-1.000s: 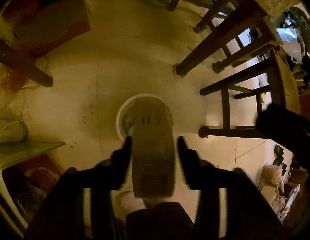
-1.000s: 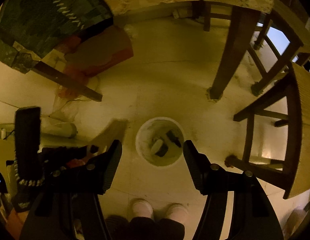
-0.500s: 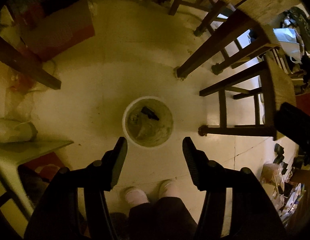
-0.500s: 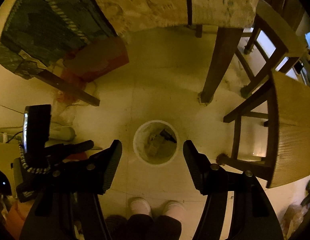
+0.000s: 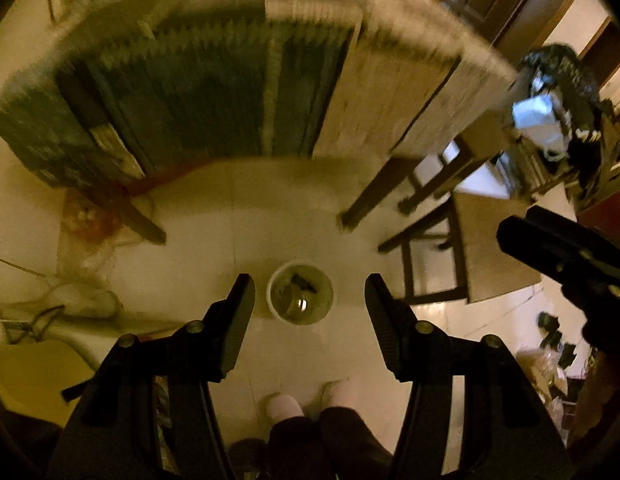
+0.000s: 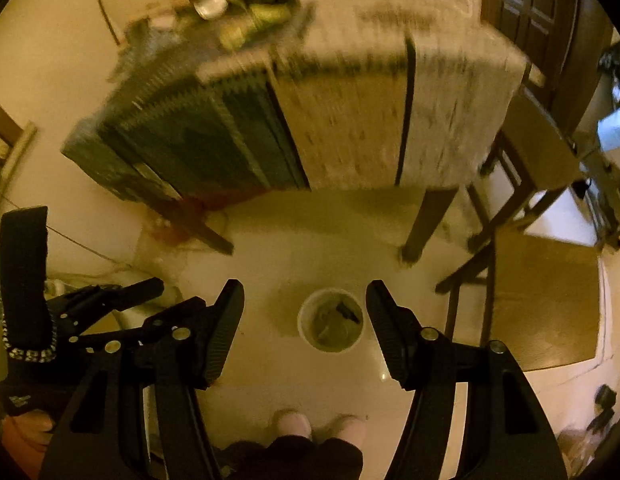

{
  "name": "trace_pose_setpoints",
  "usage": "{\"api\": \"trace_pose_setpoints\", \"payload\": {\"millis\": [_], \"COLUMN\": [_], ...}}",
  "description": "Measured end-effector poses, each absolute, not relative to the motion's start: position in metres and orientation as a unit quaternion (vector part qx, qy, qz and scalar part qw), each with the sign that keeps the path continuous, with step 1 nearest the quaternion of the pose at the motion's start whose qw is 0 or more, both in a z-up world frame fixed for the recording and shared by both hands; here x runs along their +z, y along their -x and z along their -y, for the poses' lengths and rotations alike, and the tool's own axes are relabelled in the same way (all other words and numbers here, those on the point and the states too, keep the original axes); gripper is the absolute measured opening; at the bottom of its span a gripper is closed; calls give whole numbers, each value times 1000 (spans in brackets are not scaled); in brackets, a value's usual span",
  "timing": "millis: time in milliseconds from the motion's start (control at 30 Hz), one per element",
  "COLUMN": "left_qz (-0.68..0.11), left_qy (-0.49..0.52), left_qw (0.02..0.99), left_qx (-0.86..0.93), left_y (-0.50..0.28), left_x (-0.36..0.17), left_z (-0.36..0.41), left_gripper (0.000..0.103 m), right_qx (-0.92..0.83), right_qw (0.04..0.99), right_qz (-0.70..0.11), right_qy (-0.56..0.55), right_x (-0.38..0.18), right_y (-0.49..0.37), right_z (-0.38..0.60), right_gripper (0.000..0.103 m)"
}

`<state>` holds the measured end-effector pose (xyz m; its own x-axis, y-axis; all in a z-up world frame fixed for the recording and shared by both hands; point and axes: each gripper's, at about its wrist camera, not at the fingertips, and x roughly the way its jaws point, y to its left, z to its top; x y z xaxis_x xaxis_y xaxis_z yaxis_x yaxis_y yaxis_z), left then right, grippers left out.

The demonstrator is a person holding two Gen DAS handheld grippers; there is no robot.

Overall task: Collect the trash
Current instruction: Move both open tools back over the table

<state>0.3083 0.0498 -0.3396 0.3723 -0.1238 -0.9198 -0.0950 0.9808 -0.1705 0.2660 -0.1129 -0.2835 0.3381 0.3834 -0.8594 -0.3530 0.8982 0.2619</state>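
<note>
Both claws, the left claw [image 5: 308,304] and right claw [image 6: 304,312], hang wide open and empty high above the floor bin [image 5: 300,293], which holds dropped trash just before the worktop [image 6: 349,112], within easy reach.

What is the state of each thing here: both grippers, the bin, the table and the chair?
Left gripper: jaws open, empty.
Right gripper: jaws open, empty.
Trash bin: upright on the floor, uncovered, trash inside.
Table: standing, covered with cloths, cluttered on top.
Chair: upright, seat bare.
</note>
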Motion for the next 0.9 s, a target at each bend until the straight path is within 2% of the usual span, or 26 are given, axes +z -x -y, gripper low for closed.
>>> {"api": "trace_pose_setpoints", "payload": {"millis": [433, 667, 767, 833, 900], "left_qz": [-411, -347, -327, -319, -314], "left_qy": [54, 36, 35, 39, 40], "left_qw": [910, 937, 944, 947, 948], "left_qx": [-15, -22, -19, -19, -19], "left_y": [-251, -218, -210, -209, -211], "left_x": [-132, -70, -55, -48, -44], "left_z": [-53, -61, -65, -67, -69], "left_gripper": [56, 57, 61, 66, 69], "right_qx": [220, 201, 192, 188, 183], "right_qw": [893, 924, 937, 944, 950], "right_qz": [-393, -326, -290, -271, -254], "right_qy": [-3, 5, 5, 0, -5], "right_x": [-104, -47, -31, -23, -17], "right_y": [-210, -178, -169, -166, -167], "right_z": [115, 119, 122, 124, 126], "right_gripper": [60, 66, 75, 85, 89]}}
